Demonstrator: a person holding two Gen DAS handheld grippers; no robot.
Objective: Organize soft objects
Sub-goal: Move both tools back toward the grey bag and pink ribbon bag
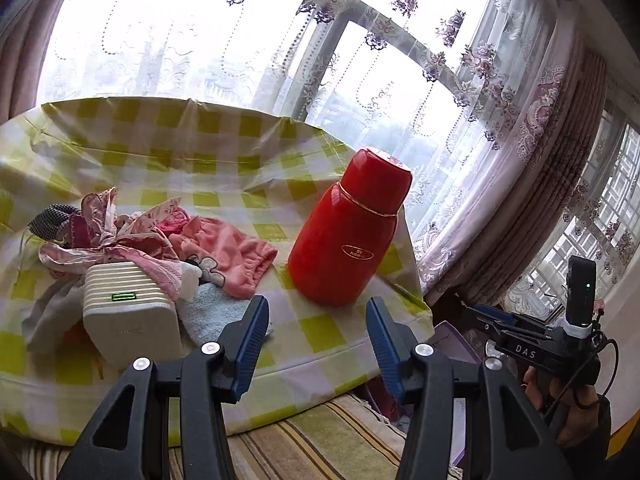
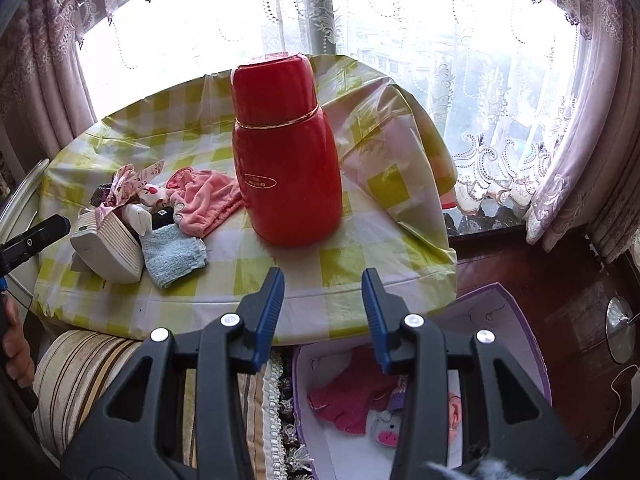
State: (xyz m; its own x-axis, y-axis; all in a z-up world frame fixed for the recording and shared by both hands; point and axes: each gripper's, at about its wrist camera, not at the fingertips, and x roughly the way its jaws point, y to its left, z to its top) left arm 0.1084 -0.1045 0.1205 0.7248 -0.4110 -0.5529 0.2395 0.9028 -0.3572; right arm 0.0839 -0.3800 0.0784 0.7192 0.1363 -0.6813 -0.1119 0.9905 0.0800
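A heap of soft things lies on the checked tablecloth: a pink cloth [image 1: 228, 256] [image 2: 204, 204], a light blue towel [image 1: 208, 316] [image 2: 172, 256], floral ribbon fabric [image 1: 120, 232] and a dark checked piece [image 1: 52, 218]. My left gripper [image 1: 316, 340] hovers open over the table's near edge, right of the towel, with nothing between its pads. My right gripper [image 2: 324, 308] is open and empty too, above the table edge in front of the red flask [image 2: 284, 160]. Below it, a purple box [image 2: 500, 308] holds a red knit item [image 2: 348, 400] and a small plush [image 2: 386, 432].
The tall red flask [image 1: 348, 232] stands right of the heap. A white ribbed box [image 1: 124, 304] [image 2: 112, 244] lies against the cloths. A striped cushion [image 2: 80, 372] sits under the table edge. Lace curtains and windows lie behind. A hand [image 1: 576, 412] holds the right gripper [image 1: 480, 318].
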